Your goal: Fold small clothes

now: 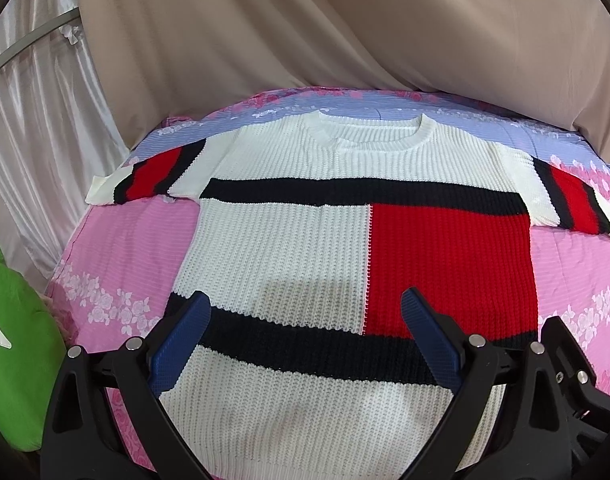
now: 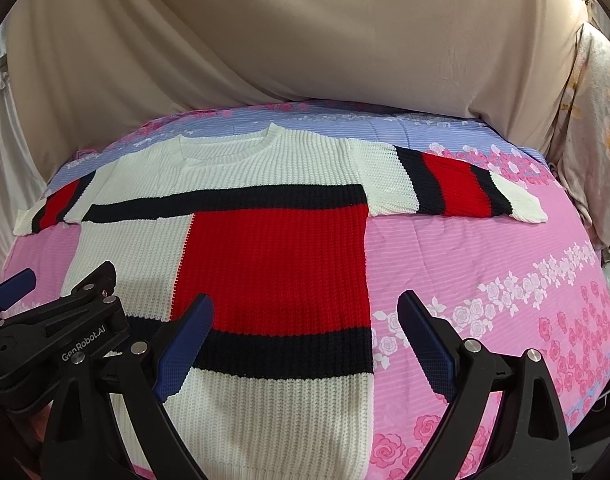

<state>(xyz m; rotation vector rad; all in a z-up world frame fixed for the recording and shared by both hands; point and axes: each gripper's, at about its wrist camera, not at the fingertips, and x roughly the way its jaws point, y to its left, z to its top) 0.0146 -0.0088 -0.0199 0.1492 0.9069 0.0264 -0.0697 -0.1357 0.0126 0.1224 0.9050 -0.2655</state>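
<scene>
The knit sweater (image 1: 305, 240) lies flat, mid-frame, on the bed (image 1: 137, 240). Both tools, left tool (image 1: 305, 308) and right tool (image 2: 307, 312), gape wide, holding nothing. A shallow pinch could slip off the thick knit and skew the fold.

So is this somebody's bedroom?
Probably a bedroom. The sweater lies flat on a bed with a pink flowered quilt, a green pillow sits beside it, and curtains hang behind.

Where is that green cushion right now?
The green cushion shows only in the left wrist view, at the far left edge, beside the pink bedspread on which the sweater lies flat, left of the open left tool.
</scene>
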